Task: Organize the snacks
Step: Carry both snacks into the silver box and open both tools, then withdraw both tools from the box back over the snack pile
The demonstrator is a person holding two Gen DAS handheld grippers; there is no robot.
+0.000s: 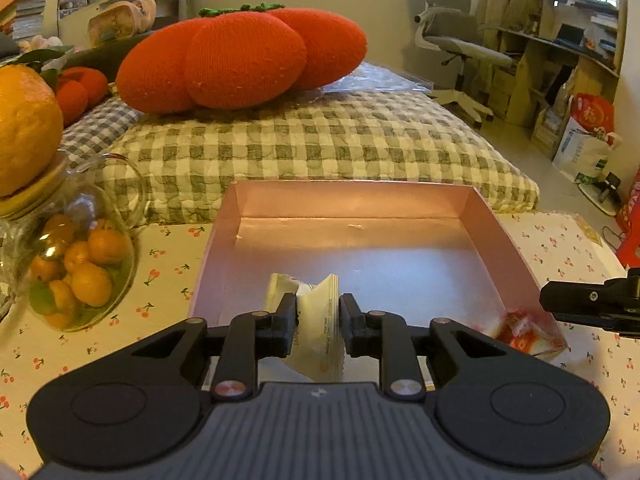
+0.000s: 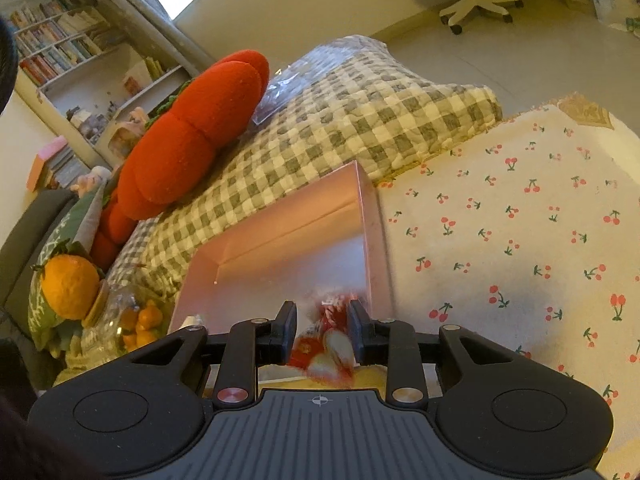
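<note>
Jaws of left gripper [image 1: 319, 322] loose around cream paper snack packet [image 1: 320, 332], jaws of right gripper [image 2: 322, 330] loose around red-and-white shiny snack packet [image 2: 326, 346], both low inside shallow pink cardboard box [image 1: 500, 240]: open wider, lift straight out.

Red-white snack packet [image 2: 330, 344] motion-blurred; print unreadable, lower end hidden behind right gripper [image 2: 322, 320] body. Cream packet [image 1: 320, 320] base hidden behind left gripper [image 1: 319, 312]. Glass jar [image 1: 72, 256] cut by frame edge.
</note>
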